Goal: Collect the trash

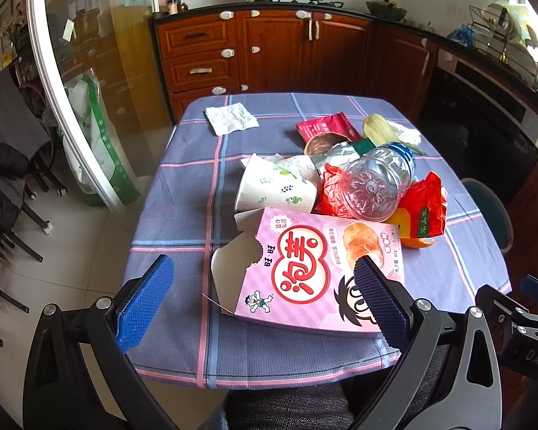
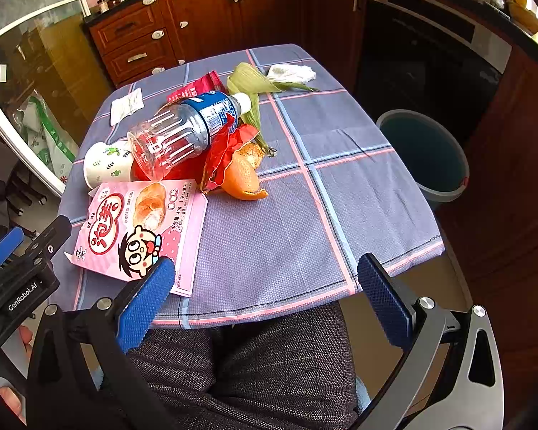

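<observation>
A heap of trash lies on the checked tablecloth (image 1: 183, 215): a pink snack box (image 1: 305, 268) (image 2: 143, 225), a clear plastic bottle (image 1: 376, 182) (image 2: 183, 129), a paper cup (image 1: 276, 190) (image 2: 105, 165), a red wrapper (image 1: 423, 200) (image 2: 226, 150), orange peel (image 2: 244, 179), a corn husk (image 2: 254, 82) and crumpled tissues (image 1: 231, 118) (image 2: 290, 73). My left gripper (image 1: 265, 301) is open above the table's near edge, its jaws either side of the pink box without touching it. My right gripper (image 2: 265, 286) is open and empty over the near edge, right of the box.
A grey-green bin (image 2: 423, 154) stands on the floor right of the table. Wooden cabinets (image 1: 269, 50) and an oven line the back and right. A glass sliding door (image 1: 89, 89) is at left. A dark chair seat (image 2: 240, 369) sits under the near edge.
</observation>
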